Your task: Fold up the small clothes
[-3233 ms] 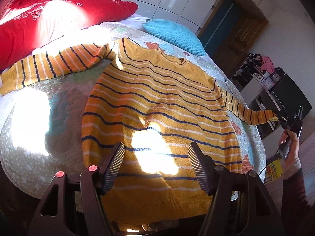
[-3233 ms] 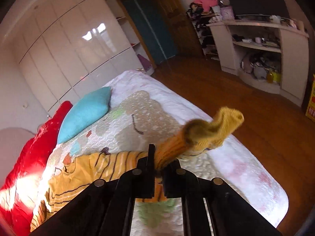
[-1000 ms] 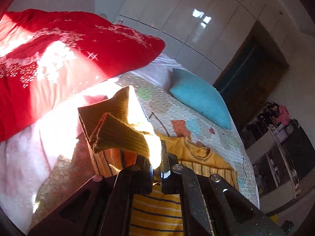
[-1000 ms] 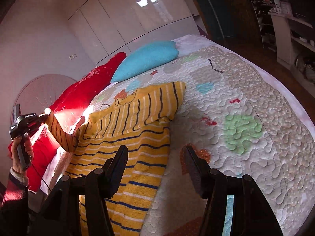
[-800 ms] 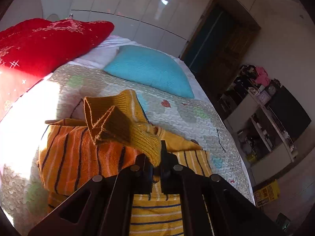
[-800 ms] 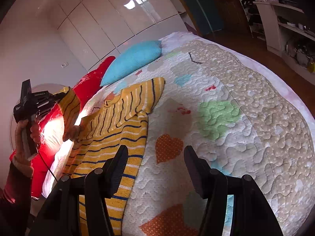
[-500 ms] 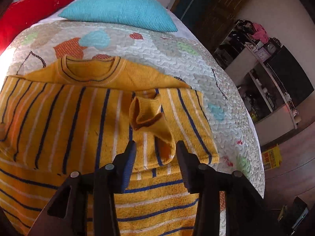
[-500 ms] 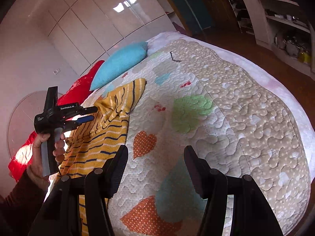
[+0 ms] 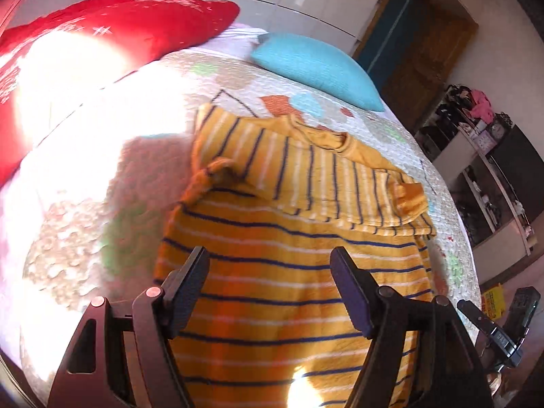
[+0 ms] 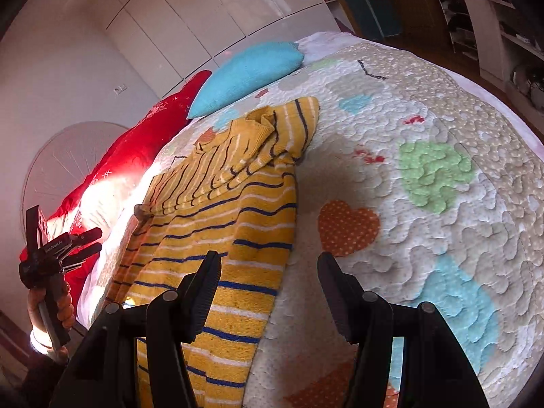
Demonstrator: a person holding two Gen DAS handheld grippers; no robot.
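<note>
A yellow sweater with navy and white stripes (image 9: 289, 292) lies flat on the quilted bed (image 9: 81, 248). Both sleeves (image 9: 306, 176) are folded across its chest below the collar. My left gripper (image 9: 270, 289) is open and empty, held above the sweater's lower body. My right gripper (image 10: 268, 292) is open and empty, over the sweater's right edge (image 10: 234, 238) and the quilt (image 10: 425, 204). The left gripper also shows at the far left of the right wrist view (image 10: 64, 244).
A red pillow (image 9: 112, 30) and a blue pillow (image 9: 316, 68) lie at the head of the bed. White wardrobe doors (image 10: 210, 17) stand behind. Shelves with clutter (image 9: 482, 156) and a wooden floor lie to the right of the bed.
My left gripper carried the left sleeve across the chest, let it go and opened, then drew back toward the hem. My right gripper, open throughout, stayed by the sweater's right side.
</note>
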